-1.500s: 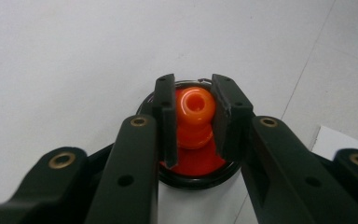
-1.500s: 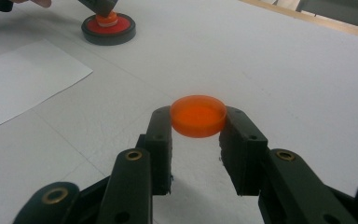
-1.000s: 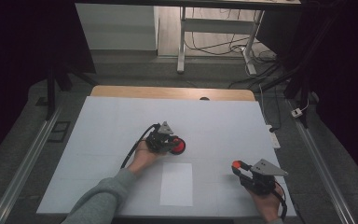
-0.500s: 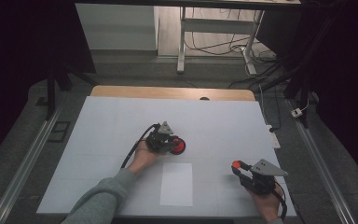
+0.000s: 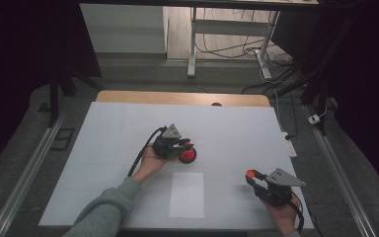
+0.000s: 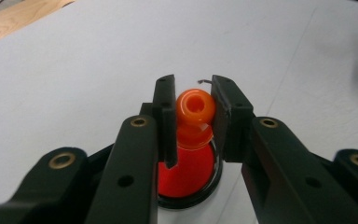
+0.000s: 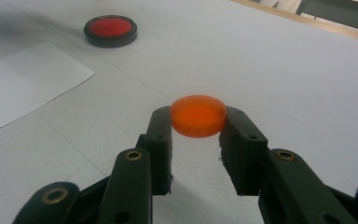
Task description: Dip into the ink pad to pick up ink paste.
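- High view: your left hand-held black gripper (image 5: pixel 183 149) sits near the middle of the white table (image 5: pixel 103 138), its tips over a round red dish with a black rim (image 5: pixel 188 156).
- High view: your right hand-held black gripper (image 5: pixel 254 178) rests near the table's front right corner, with a small orange spot at its tips. A plain white sheet of paper (image 5: pixel 187 194) lies flat between your hands, close to the front edge. A strip of pale wood (image 5: pixel 128 97) runs along the far edge.
- Left gripper view: your left gripper (image 6: pixel 195 108) has its jaws clamped on a glossy orange plastic knob with a round ball head (image 6: pixel 195 107). The head has a small hole on top. The knob stands just above the red dish (image 6: pixel 189 172), and you cannot tell whether the two touch.
- Right gripper view: your right gripper (image 7: pixel 198 122) has its jaws clamped on the rim of a flat translucent orange plastic disc (image 7: pixel 198 115), held level just above the table (image 7: pixel 284 70). The red dish (image 7: pixel 110 29) lies well apart toward the far left, with the paper (image 7: pixel 23 79) nearer on the left.
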Demonstrator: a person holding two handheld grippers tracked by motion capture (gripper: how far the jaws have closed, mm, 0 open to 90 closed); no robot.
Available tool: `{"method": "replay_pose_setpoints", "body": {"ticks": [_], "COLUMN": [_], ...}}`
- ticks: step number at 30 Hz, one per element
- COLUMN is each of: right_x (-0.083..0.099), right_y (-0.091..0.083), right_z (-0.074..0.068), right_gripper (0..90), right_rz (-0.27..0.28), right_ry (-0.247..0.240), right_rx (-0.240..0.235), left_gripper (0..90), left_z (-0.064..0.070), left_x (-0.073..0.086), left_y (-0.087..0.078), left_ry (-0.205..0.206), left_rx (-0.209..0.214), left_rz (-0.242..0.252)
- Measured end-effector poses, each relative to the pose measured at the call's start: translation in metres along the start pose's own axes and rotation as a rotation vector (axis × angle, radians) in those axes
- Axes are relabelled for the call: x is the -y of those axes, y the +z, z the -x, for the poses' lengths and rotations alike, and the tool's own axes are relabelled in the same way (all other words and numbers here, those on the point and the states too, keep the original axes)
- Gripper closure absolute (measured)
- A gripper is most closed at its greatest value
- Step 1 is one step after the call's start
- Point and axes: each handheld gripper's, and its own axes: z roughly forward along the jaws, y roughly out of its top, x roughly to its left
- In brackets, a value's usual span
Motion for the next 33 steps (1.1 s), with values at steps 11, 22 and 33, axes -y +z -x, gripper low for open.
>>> {"method": "replay_pose_setpoints", "body": {"ticks": [11,22,33], "right_x": [0.0,0.0,0.0], "right_y": [0.0,0.0,0.0], "right_z": [0.001,0.002,0.001], "right_gripper": [64.0,64.0,64.0], "right_rz": [0.002,0.0,0.003], "right_ry": [0.003,0.003,0.002], "right_rx": [-0.001,-0.003,-0.004], "left_gripper": [72.4,72.3,72.6], "left_z": [-0.006,-0.007,-0.002], "left_x": [0.006,0.015,0.017], "left_y": [0.009,0.023,0.024], "left_ry": [-0.018,-0.019,-0.003], "left_rx": [-0.003,-0.001,-0.027], "left_rz": [-0.064,-0.117,-0.123]}}
